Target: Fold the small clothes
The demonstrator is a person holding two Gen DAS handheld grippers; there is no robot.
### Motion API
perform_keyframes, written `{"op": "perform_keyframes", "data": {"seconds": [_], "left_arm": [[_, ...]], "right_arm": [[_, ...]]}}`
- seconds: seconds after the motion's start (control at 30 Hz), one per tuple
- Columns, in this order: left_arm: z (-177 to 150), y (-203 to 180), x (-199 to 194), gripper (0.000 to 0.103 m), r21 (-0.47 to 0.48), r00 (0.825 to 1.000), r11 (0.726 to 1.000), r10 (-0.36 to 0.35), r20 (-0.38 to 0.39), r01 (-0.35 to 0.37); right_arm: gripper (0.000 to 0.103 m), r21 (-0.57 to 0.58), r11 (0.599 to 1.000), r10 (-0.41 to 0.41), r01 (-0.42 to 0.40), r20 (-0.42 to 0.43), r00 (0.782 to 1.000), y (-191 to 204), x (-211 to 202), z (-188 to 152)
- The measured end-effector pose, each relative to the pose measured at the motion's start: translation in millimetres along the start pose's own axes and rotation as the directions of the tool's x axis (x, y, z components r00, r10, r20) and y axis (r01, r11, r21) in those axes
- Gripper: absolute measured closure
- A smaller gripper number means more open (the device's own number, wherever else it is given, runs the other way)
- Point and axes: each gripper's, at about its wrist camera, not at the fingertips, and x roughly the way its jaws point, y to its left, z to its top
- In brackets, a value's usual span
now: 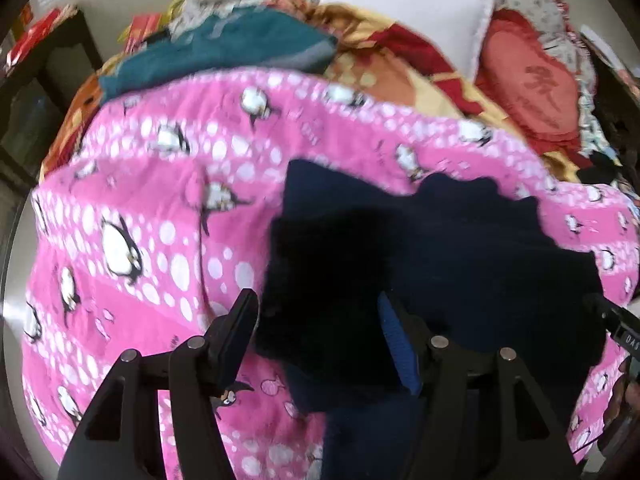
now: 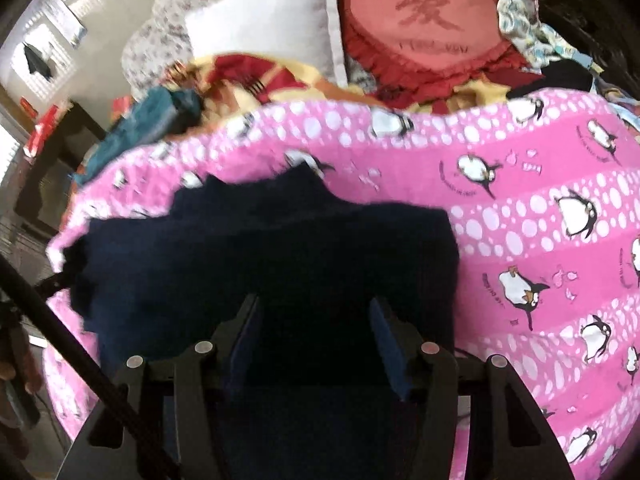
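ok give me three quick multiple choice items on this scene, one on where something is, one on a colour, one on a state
1. Where does the dark navy garment lie?
A. on the pink penguin blanket
B. on the white pillow
C. on a bare floor

2. What colour is the heart-shaped cushion?
A. green
B. red
C. grey

3. How does the left gripper stand?
A. shut tight with nothing between
B. out of view
C. open, fingers either side of the dark cloth

Answers:
1. A, pink penguin print shows around the garment's far and side edges.
2. B, its frill and face are red to coral.
3. C, a wide gap shows between its fingers with the garment in it.
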Motion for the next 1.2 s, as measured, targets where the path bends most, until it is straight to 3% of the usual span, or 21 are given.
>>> {"op": "perform_keyframes", "data": {"seconds": [0.13,0.4,0.6,0.63,0.8,0.9,1.2], "left_arm": [[-3,1,-2,0.041,-0.015,1.0,1.0,0.005,-0.004,-0.005],[-29,2,-40,0.041,-0.032,0.999,0.999,0.029,0.021,-0.029],[-50,-2,-27,0.041,-0.076,0.998,0.995,0.065,-0.006,-0.066],[-53,-3,-22,0.041,-0.078,0.997,0.994,0.081,-0.022,-0.082],[-69,-2,-29,0.041,-0.073,0.998,0.995,0.059,-0.027,-0.061],[-80,-1,-38,0.041,-0.001,0.998,0.998,0.061,-0.018,-0.061],[-115,27,-65,0.04,0.09,0.999,0.996,0.028,-0.019,-0.027]], "right_arm": [[0.043,0.005,1.0,-0.01,0.01,0.005,1.0,-5,-1,1],[0.041,-0.031,0.997,0.066,-0.065,0.025,0.998,6,-54,-27],[0.041,-0.051,0.999,0.017,-0.018,-0.014,1.0,-7,-28,-39],[0.041,-0.065,0.998,0.021,-0.02,0.018,1.0,-8,-30,-38],[0.041,-0.064,0.997,0.045,-0.045,0.001,0.999,-8,-46,-41],[0.037,0.006,0.995,0.104,-0.104,0.015,0.994,-15,-70,-68],[0.037,0.163,0.981,0.106,-0.102,-0.02,0.994,-12,-98,-166]]}}
